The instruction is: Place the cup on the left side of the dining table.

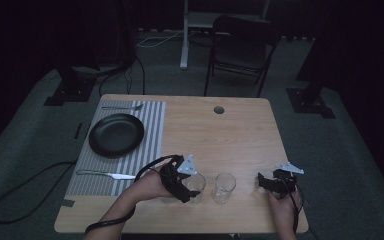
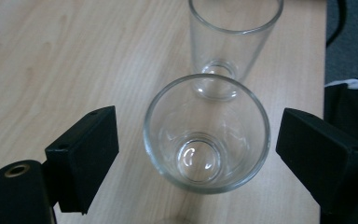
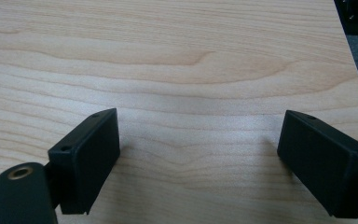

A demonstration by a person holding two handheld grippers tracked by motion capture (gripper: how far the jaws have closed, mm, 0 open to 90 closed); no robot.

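Near glass (image 2: 207, 133): upright on the wooden table (image 3: 177, 70), between your left gripper's (image 2: 196, 154) jaws.
Left jaws: spread on either side of that glass, neither pad touching its wall.
Far glass (image 2: 233, 42): upright just beyond the near one, close but apart.
Right gripper (image 3: 198, 163): your jaws stand wide apart over bare wood.
Place setting: black plate (image 1: 116, 134) on the striped mat (image 1: 150, 130), knife (image 1: 106, 174) on the mat's near end.

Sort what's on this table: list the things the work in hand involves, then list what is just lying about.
In the job:
left gripper, jaws open around the near glass, not touching it
second glass just beyond it

Lying about:
black plate
striped placemat
fork
knife
right gripper, open over bare table
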